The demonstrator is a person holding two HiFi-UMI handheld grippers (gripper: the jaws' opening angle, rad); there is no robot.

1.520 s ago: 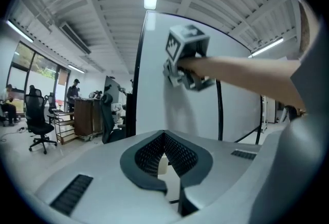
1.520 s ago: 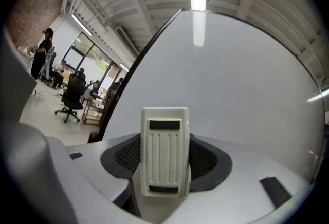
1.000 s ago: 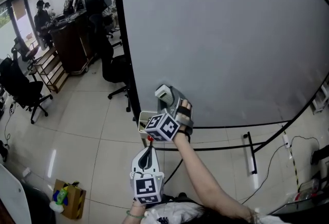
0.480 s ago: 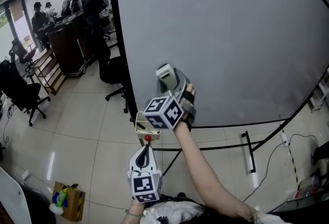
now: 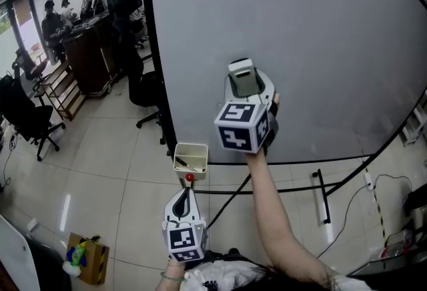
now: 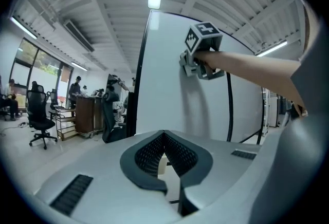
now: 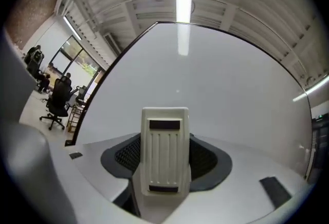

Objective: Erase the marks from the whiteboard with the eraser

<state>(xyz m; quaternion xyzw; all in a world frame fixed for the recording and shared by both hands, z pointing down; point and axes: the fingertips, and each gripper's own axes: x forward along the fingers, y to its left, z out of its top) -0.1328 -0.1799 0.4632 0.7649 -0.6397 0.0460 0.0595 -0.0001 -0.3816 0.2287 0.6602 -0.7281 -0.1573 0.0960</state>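
Observation:
A large whiteboard [image 5: 300,29] in a black frame fills the head view; I make out no marks on it. My right gripper [image 5: 241,73] is raised against its lower middle and is shut on a cream eraser [image 5: 242,81]. In the right gripper view the eraser [image 7: 165,153] stands upright between the jaws, with the whiteboard [image 7: 216,89] right behind it. My left gripper [image 5: 187,184] hangs low near my body, shut with nothing in it. From the left gripper view the left gripper [image 6: 164,138] points at the board, and the right gripper [image 6: 198,58] shows higher up.
A small cream box [image 5: 190,156] with pens hangs by the board's lower left corner. The stand's black foot [image 5: 323,199] and cables [image 5: 387,183] lie on the tiled floor at right. Office chairs [image 5: 30,116], people at a desk [image 5: 87,9] and a cardboard box [image 5: 87,259] are at left.
My right gripper has carried the eraser up and to the right across the board. The left gripper has stayed low, drifting slightly down.

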